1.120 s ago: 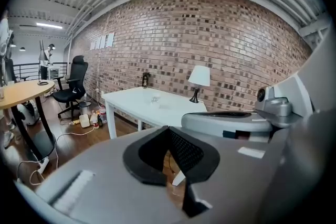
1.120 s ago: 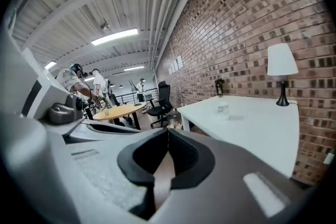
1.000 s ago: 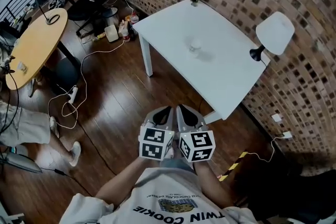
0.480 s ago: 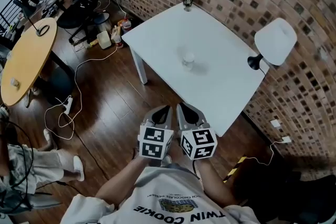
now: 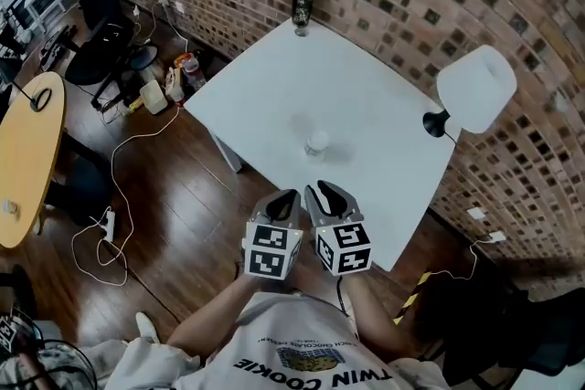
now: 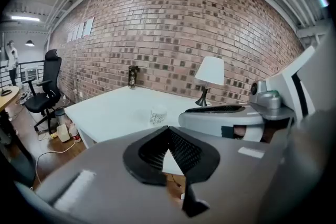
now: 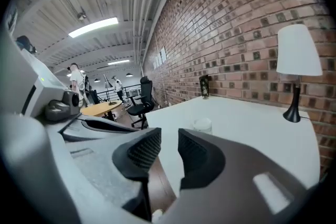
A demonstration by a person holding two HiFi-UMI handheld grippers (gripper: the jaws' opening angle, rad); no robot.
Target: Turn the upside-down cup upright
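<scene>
On the cup [image 6: 157, 115], illegible print; shirt [image 5: 302, 352]: "TWIN COOKIE"

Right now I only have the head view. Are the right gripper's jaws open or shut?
Observer: Open. In the right gripper view, the right gripper shows a narrow gap between its pads. The jaws have just been opening, and nothing is between them.
Operator: And the left?
Observer: The left gripper has its pad tips together, with nothing held.
Operator: Anything on the cup I can't make out?
Observer: The cup has dark print on its side. It stands ahead on the white table, apart from both grippers.
</scene>
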